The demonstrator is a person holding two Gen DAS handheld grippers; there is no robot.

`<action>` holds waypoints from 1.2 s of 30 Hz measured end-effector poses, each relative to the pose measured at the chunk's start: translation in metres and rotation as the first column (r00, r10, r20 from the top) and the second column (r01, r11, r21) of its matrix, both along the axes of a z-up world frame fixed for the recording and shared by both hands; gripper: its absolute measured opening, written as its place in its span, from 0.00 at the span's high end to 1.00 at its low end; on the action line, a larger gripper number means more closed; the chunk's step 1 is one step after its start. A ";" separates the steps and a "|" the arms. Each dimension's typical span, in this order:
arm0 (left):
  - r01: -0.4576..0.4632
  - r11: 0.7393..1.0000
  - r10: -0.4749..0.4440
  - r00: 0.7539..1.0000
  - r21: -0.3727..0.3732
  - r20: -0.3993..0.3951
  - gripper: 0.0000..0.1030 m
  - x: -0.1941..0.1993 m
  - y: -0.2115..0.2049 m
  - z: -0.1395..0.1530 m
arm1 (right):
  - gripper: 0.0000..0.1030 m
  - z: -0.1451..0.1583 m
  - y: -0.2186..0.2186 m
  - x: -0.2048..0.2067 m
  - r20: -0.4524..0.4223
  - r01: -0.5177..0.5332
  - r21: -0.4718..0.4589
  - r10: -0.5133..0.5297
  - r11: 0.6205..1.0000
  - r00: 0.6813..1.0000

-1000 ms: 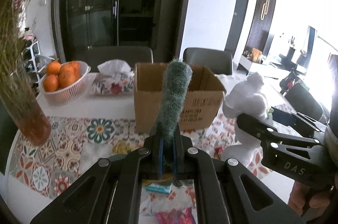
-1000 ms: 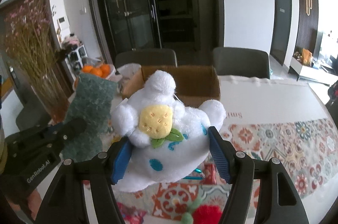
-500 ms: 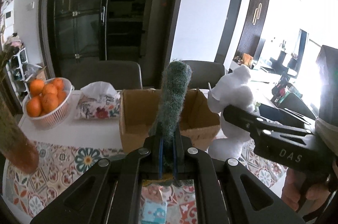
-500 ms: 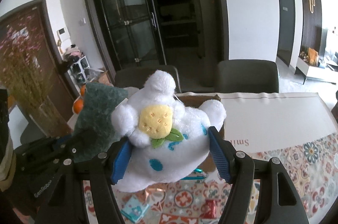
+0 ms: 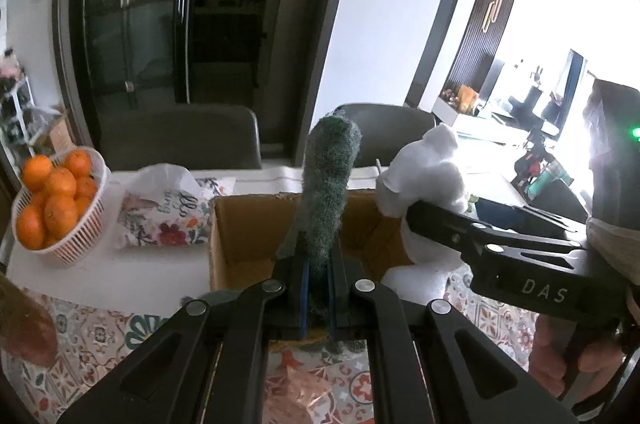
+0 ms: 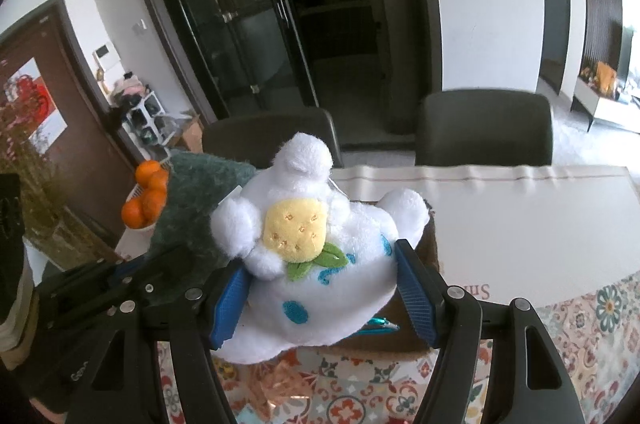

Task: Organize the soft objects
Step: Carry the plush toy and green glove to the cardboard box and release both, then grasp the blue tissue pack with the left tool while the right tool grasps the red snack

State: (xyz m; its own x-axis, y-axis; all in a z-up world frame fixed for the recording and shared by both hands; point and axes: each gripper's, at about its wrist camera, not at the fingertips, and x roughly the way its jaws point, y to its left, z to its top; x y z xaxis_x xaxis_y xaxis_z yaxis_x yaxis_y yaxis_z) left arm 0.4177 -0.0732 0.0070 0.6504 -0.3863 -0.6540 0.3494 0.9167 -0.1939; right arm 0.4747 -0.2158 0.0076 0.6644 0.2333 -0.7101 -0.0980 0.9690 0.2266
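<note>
Plush toy (image 6: 312, 264) above cardboard box (image 5: 248, 240) | oranges basket (image 5: 60, 208) left

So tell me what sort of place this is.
Most likely a home dining area: a table with a patterned cloth, dining chairs behind it, and a basket of oranges beside a tissue pack.

My left gripper (image 5: 316, 304) is black with silver screws and blue pads; my right gripper (image 6: 324, 288) looks alike, possibly marked "DAS".
</note>
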 end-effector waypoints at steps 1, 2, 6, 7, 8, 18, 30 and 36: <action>0.002 1.000 -0.003 1.000 -0.008 -0.022 0.92 0.008 0.000 -0.003 | 0.33 -0.004 -0.001 0.009 -0.019 0.000 0.008 0.000 1.000 1.000; 0.002 1.000 -0.002 0.999 -0.011 -0.036 0.92 0.014 0.000 -0.005 | 0.33 -0.006 -0.001 0.014 -0.029 -0.001 0.009 0.001 1.000 1.000; 0.000 1.000 0.000 0.995 -0.005 -0.099 0.92 0.036 -0.003 -0.018 | 0.32 -0.023 -0.003 0.034 -0.083 0.004 -0.005 -0.004 1.000 0.997; -0.003 1.000 0.002 0.993 -0.003 -0.114 0.92 0.041 -0.003 -0.022 | 0.32 -0.027 -0.003 0.038 -0.095 0.004 -0.011 -0.005 1.000 0.995; -0.004 1.000 0.005 0.992 0.002 -0.130 0.91 0.045 -0.004 -0.026 | 0.31 -0.031 -0.003 0.041 -0.108 0.001 -0.014 -0.003 1.000 0.994; -0.002 0.999 0.010 0.974 0.035 -0.225 0.65 0.060 -0.011 -0.050 | 0.24 -0.057 -0.006 0.058 -0.202 -0.008 0.021 0.012 1.000 0.979; -0.063 0.988 0.087 0.981 0.141 -0.171 0.44 0.040 -0.001 -0.037 | 0.21 -0.026 -0.004 0.023 -0.120 0.060 -0.116 -0.074 0.991 0.990; -0.081 0.980 0.102 0.989 0.183 -0.110 0.32 0.012 0.002 -0.018 | 0.21 -0.002 -0.004 -0.012 -0.048 0.096 -0.172 -0.105 0.980 0.993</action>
State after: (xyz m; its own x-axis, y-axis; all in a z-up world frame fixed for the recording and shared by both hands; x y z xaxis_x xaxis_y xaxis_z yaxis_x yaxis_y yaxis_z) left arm 0.4300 -0.0713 -0.0107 0.5918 -0.1995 -0.7810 0.2466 0.9672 -0.0602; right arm 0.4624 -0.2201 0.0053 0.6363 0.0406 -0.7704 0.0101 0.9981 0.0610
